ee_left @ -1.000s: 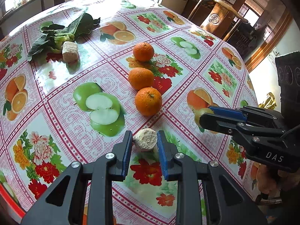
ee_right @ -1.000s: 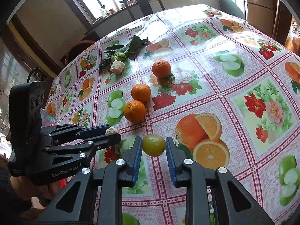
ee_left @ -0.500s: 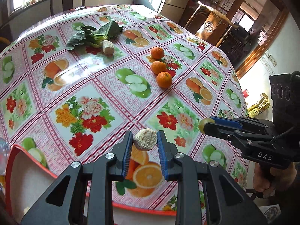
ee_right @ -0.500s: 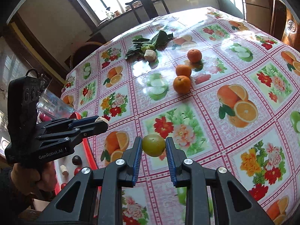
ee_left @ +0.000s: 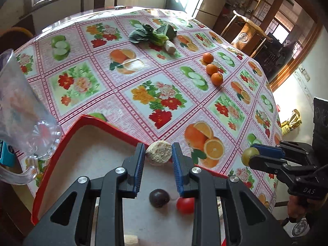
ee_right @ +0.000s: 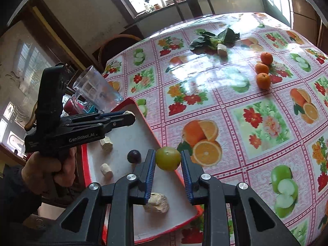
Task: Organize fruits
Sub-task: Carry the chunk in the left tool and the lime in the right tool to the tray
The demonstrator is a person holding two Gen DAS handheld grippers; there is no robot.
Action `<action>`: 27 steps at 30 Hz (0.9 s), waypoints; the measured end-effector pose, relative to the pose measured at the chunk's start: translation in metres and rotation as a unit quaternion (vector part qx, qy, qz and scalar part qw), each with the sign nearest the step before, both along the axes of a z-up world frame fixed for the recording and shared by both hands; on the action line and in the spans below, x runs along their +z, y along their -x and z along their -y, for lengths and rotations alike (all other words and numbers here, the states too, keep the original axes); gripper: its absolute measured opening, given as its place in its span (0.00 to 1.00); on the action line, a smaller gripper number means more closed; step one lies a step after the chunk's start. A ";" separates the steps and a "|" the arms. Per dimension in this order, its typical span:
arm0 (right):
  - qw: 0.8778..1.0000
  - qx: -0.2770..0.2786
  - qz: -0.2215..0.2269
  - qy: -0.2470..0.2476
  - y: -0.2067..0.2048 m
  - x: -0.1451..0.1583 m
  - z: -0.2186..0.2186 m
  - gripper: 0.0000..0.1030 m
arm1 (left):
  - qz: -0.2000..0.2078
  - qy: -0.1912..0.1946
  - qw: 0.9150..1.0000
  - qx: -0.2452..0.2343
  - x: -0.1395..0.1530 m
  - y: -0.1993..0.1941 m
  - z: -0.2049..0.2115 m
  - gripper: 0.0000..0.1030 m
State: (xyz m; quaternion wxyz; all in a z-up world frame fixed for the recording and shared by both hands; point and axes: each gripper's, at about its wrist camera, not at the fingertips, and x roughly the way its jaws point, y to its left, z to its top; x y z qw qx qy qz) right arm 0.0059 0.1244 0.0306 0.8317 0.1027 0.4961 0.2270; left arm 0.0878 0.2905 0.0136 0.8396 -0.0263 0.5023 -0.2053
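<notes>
My left gripper (ee_left: 158, 160) is shut on a rough beige round fruit (ee_left: 158, 152) and holds it above the red-rimmed tray (ee_left: 96, 123); it also shows in the right wrist view (ee_right: 129, 113). My right gripper (ee_right: 168, 162) is shut on a green round fruit (ee_right: 168, 158) over the tray's table-side rim (ee_right: 147, 125); the fruit also shows in the left wrist view (ee_left: 249, 155). In the tray lie a dark purple fruit (ee_left: 159, 197), a red fruit (ee_left: 185, 205) and beige chunks (ee_right: 156, 203). Three oranges (ee_left: 212, 69) sit in a row on the table.
A clear glass mug (ee_left: 22, 110) stands left of the tray. Leafy greens (ee_left: 152, 33) with a beige block (ee_left: 170, 46) lie at the far side of the flowered tablecloth (ee_left: 160, 100). Chairs stand beyond the table.
Both grippers have pulled back from the middle of the table toward the near edge, each still holding its fruit. The tray and its contents have come into view under them.
</notes>
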 end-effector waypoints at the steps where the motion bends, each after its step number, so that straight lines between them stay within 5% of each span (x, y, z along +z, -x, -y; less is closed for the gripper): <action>1: 1.000 0.008 0.001 0.001 0.002 0.000 -0.008 0.25 | 0.000 -0.001 1.000 0.005 -0.001 0.001 -0.007 0.23; 11: 0.995 0.096 -0.016 0.001 0.021 -0.010 -0.071 0.25 | -0.010 -0.008 0.999 0.047 -0.015 -0.001 -0.055 0.23; 27: 0.987 0.146 -0.053 0.042 0.036 -0.052 -0.108 0.26 | -0.023 -0.019 0.998 0.053 -0.036 -0.008 -0.061 0.23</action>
